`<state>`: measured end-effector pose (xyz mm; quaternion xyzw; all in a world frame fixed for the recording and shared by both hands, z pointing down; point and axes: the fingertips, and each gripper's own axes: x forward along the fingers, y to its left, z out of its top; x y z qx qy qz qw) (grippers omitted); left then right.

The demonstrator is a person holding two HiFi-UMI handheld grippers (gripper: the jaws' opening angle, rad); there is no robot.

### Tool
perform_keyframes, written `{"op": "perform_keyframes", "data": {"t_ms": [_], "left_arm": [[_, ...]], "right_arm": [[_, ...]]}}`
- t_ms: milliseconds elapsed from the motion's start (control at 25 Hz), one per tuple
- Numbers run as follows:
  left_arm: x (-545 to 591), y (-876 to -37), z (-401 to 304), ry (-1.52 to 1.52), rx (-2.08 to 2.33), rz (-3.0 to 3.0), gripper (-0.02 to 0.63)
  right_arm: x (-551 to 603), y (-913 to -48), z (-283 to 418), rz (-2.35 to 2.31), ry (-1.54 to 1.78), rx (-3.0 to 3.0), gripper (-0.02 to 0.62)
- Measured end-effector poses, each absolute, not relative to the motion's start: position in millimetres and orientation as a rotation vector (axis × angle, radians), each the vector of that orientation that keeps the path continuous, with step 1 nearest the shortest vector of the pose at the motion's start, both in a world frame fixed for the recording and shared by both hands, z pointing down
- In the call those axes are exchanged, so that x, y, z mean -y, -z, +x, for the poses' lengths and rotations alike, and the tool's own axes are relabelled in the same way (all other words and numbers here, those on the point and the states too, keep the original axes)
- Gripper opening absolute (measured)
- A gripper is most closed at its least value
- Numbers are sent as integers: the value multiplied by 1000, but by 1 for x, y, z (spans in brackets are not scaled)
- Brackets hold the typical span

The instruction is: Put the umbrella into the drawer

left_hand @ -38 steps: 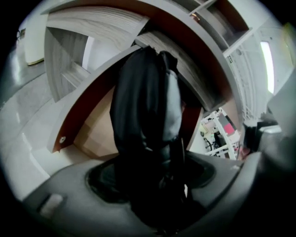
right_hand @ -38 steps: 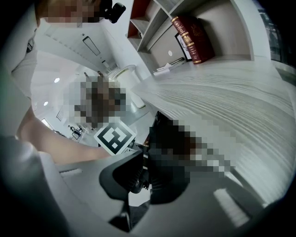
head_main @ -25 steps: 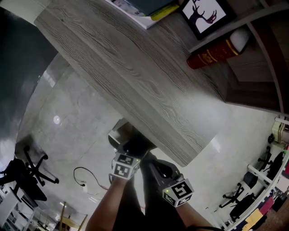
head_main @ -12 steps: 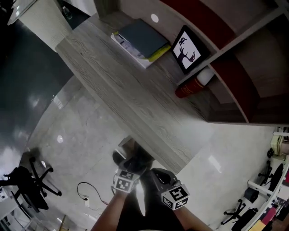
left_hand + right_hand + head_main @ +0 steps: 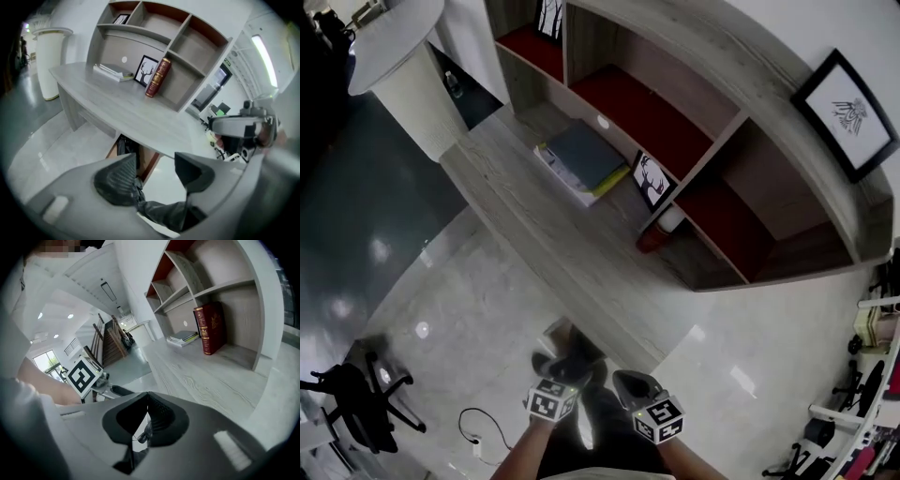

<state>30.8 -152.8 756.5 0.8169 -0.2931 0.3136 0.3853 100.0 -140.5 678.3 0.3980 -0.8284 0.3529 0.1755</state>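
Both tools sit low in the head view, side by side over the glossy pale floor [image 5: 487, 300], in front of the long grey wood-grain bench [image 5: 534, 225].

Left tool [image 5: 155, 163]: jaws wide and have just been closing a little. The pads press on nothing. Black crumpled fabric [image 5: 161, 213] shows low in the gap; cannot tell what it is.

Right tool [image 5: 147, 398]: jaws narrow, tips together, only a thin slit below them. Nothing gripped that I can make out.

Brown-sided open drawer [image 5: 149, 161] under the bench's near edge, ahead of the left tool. Dark bundle [image 5: 125, 146] inside it, apparently the umbrella, but too dim for detail. Neither tool touches it.

On the bench:
- Flat stack of books with a grey-blue cover [image 5: 581, 159].
- Black-framed deer picture [image 5: 651, 180], upright against the shelf unit.
- Dark red book [image 5: 158, 77], tilted, leaning on a shelf divider just beside the picture.

Grey shelf unit with red backs [image 5: 675, 122] behind the bench. White round pillar [image 5: 398, 70] at its far end. Black office chair [image 5: 352, 403] well apart on the floor.
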Motion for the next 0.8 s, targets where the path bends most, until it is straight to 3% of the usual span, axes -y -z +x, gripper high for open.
{"op": "perform_keyframes", "data": {"t_ms": [240,680,800], "left_arm": [[151,-690,43,-705,788,2118,221],[152,-609,22,-510,895,2192,89],[144,-596,13,-503,876,2202,83]], "right_arm": [[132,-625,124,1079,-937,2403,5],[134,-563,129,1042,-868,2495,5],[128,-548,124,1041,-853,2521,5]]}}
